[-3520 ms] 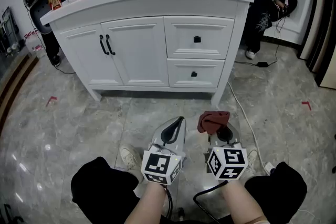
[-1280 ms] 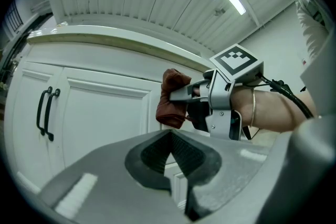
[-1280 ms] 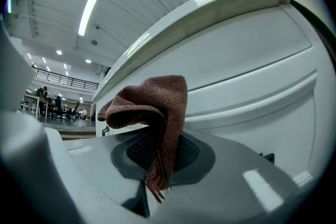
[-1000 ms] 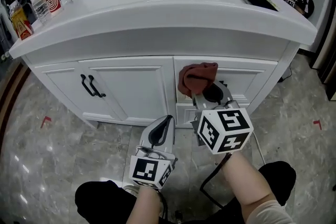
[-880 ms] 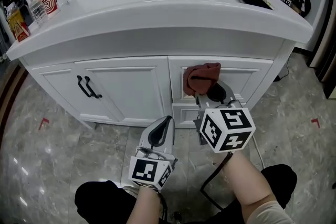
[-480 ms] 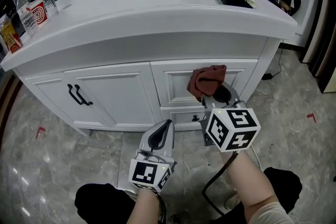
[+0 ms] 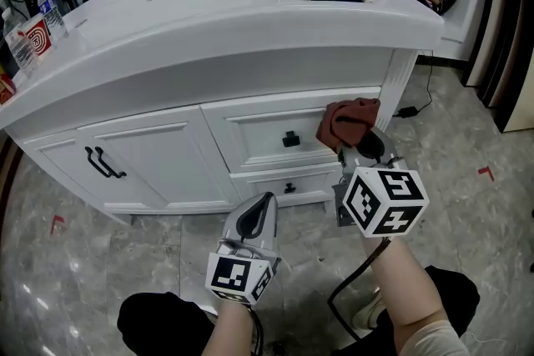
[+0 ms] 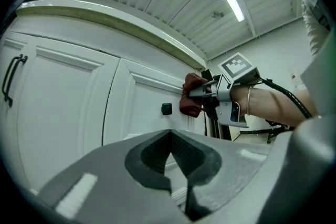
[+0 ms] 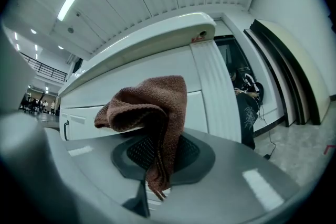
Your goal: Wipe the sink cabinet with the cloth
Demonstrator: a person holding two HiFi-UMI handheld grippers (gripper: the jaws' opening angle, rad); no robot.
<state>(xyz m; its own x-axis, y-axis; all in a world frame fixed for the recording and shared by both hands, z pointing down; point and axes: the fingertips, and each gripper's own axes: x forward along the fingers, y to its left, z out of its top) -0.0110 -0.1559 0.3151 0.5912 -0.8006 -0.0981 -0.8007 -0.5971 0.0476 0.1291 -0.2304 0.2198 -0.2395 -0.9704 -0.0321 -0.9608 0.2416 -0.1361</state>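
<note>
The right gripper, jaws clamped on the cloth, holds it at the right end of the upper drawer of the sink cabinet; contact is unclear. The left gripper hangs lower, closed and empty.

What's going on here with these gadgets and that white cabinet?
A person with two handheld tools faces a white cabinet. The right tool is clamped on a brown cloth, held at the upper drawer, right of its knob. The left tool is shut and empty, held lower.
</note>
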